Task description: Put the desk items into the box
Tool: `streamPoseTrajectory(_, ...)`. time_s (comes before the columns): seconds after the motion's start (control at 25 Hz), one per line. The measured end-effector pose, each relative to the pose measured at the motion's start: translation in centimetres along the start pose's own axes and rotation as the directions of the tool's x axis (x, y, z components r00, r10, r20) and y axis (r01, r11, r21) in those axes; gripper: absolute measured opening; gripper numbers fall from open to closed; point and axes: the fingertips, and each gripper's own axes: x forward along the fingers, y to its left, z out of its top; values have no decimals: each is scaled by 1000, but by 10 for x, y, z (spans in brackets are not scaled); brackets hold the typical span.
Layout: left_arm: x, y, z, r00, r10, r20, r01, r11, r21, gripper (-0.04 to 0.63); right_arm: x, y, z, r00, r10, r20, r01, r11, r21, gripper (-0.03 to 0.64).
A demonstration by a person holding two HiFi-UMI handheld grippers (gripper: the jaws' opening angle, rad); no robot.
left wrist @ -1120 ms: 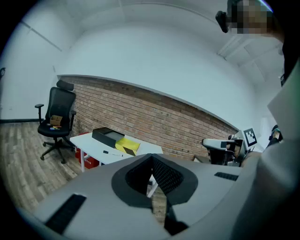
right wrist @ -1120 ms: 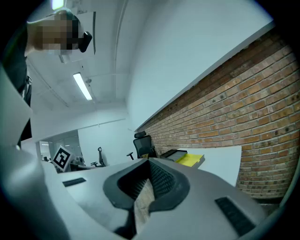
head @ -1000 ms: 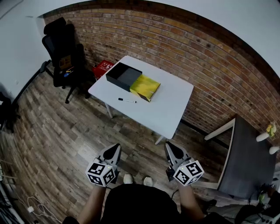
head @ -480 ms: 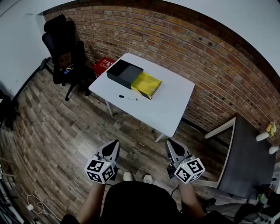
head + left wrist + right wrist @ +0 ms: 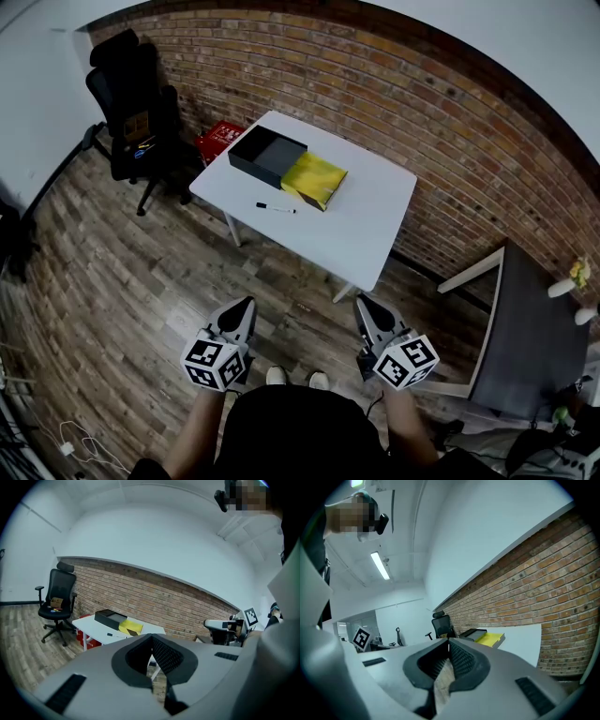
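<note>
A white table (image 5: 356,234) stands by the brick wall, well ahead of me. On it lie an open black box (image 5: 266,156), a yellow packet (image 5: 315,179) against the box's right side, and a black marker pen (image 5: 276,207) near the table's front edge. My left gripper (image 5: 247,308) and right gripper (image 5: 363,307) hang low in front of the person's body, over the wooden floor and far short of the table. Both have their jaws shut with nothing between them. The left gripper view shows the box (image 5: 109,617), packet (image 5: 130,627) and pen (image 5: 110,634) in the distance.
A black office chair (image 5: 131,112) stands left of the table, with a red crate (image 5: 218,142) on the floor beside it. A dark grey table (image 5: 525,337) with white legs is at the right. Wooden floor lies between me and the white table.
The view has shifted slightly; the table sits a touch further right in the head view. Both grippers stay low and shut, nearly where they were.
</note>
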Motion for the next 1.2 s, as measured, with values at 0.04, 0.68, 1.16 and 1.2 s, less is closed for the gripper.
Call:
streamPoseTrajectory(0.04,0,2,1,1000,0,1,0,1000,0,12,2,1,-1,1000,0,-2,0,1000,0,21)
streamPoseTrajectory(0.68,-21,44,1,1000,-20,2,20,1000,-5,13,32,33,-12,1000,-17,-18,17,1000,-15,21)
streamPoseTrajectory(1.16,-27,63,-2,1000,-20,1,20,1000,-16,12,44,44,-17,999,-10,-43,9,999,-31,21)
streamPoseTrajectory(1.2,-26,63,-3,1000,-19,0,19,1000,-18,12,46,44,-17,999,-8,-45,7,1000,-31,21)
